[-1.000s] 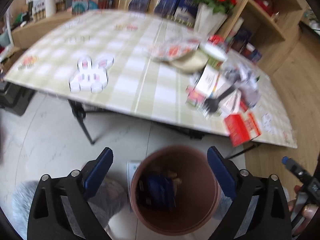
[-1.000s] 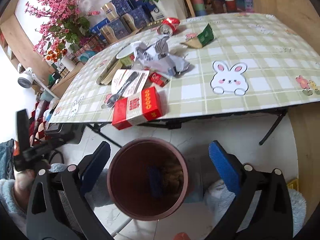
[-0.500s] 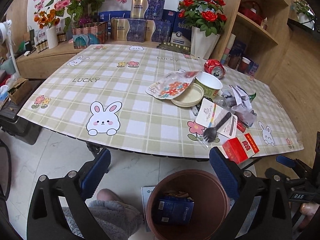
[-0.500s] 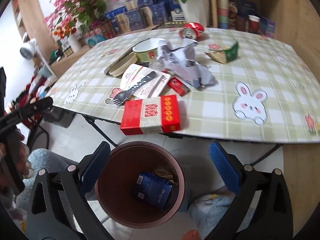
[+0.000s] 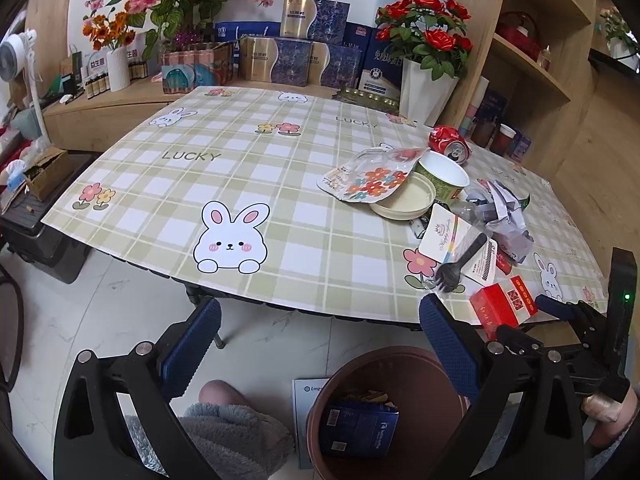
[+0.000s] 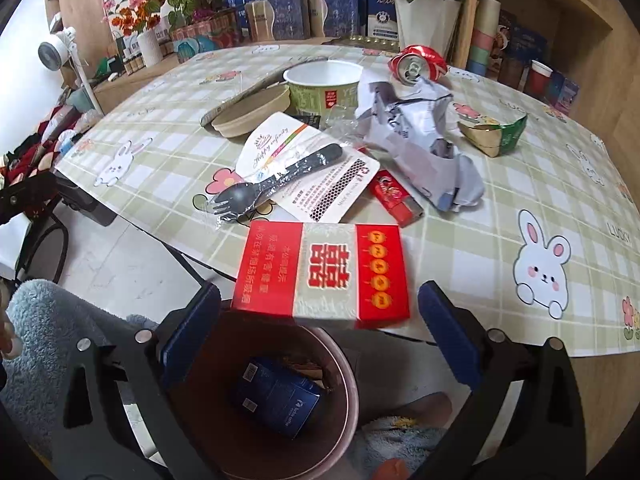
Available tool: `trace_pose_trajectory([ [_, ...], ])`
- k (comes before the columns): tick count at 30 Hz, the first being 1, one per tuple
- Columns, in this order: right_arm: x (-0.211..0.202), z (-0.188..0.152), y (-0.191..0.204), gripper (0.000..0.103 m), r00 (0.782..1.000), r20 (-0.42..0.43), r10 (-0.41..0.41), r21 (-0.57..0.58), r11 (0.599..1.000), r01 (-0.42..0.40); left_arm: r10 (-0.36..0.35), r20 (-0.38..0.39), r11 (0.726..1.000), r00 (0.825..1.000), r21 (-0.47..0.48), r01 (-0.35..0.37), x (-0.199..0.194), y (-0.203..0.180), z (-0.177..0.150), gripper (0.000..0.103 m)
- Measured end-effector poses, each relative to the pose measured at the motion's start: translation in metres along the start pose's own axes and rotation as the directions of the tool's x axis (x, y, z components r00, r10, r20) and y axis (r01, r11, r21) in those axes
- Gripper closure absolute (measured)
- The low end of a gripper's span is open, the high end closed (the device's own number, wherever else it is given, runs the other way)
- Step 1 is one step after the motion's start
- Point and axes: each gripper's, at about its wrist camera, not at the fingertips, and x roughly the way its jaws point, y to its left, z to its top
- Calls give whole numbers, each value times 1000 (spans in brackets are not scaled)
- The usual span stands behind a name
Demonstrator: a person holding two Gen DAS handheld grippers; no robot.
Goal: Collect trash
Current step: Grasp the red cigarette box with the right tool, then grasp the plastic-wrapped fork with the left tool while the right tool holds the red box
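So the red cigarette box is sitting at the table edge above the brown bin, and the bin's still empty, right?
Not quite. The red cigarette box does sit at the table edge above the brown bin, but the bin is not empty: the right wrist view shows a dark blue box lying inside it, with some brownish scraps behind. The left wrist view shows the same.

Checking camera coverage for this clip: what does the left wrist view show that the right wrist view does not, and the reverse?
Left wrist only: the flowered plastic pouch face up, and the right hand-held gripper beside the red box.
Right wrist only: the torn green-and-gold wrapper and small red packet.
Both: brown bin holding a blue box, black spork, crushed can, paper bowl.
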Motion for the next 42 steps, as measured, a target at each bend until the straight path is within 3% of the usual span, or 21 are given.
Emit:
trace_pose_trajectory([
  [11, 24, 7, -6, 6, 997, -71, -18, 48, 999, 22, -13, -9, 1000, 1000, 28, 13, 10, -3, -3, 6],
  [13, 20, 8, -10, 15, 998, -61, -5, 71, 997, 10, -25, -10, 999, 1000, 40, 26, 11, -6, -3, 6],
  [19, 5, 10, -23, 15, 999, -19, 50, 127, 991, -47, -105, -12, 990, 994, 98, 106, 15, -23, 1, 6],
  [26, -18, 8, -39, 15, 998, 56, 27, 128, 991, -34, -138, -62, 961, 988, 232, 149, 38, -62, 11, 25],
  [31, -30, 0, -63, 15, 997, 73, 10, 170, 985, -23, -185, -101, 920, 978, 331, 208, 61, -96, 20, 32],
  [34, -35, -5, -72, 15, 997, 80, 4, 179, 984, -19, -167, -148, 895, 975, 392, 213, 81, -116, 23, 38],
  [42, -42, -5, -86, 15, 994, 106, 1, 194, 981, -22, -170, -205, 875, 964, 418, 244, 115, -149, 32, 50],
])
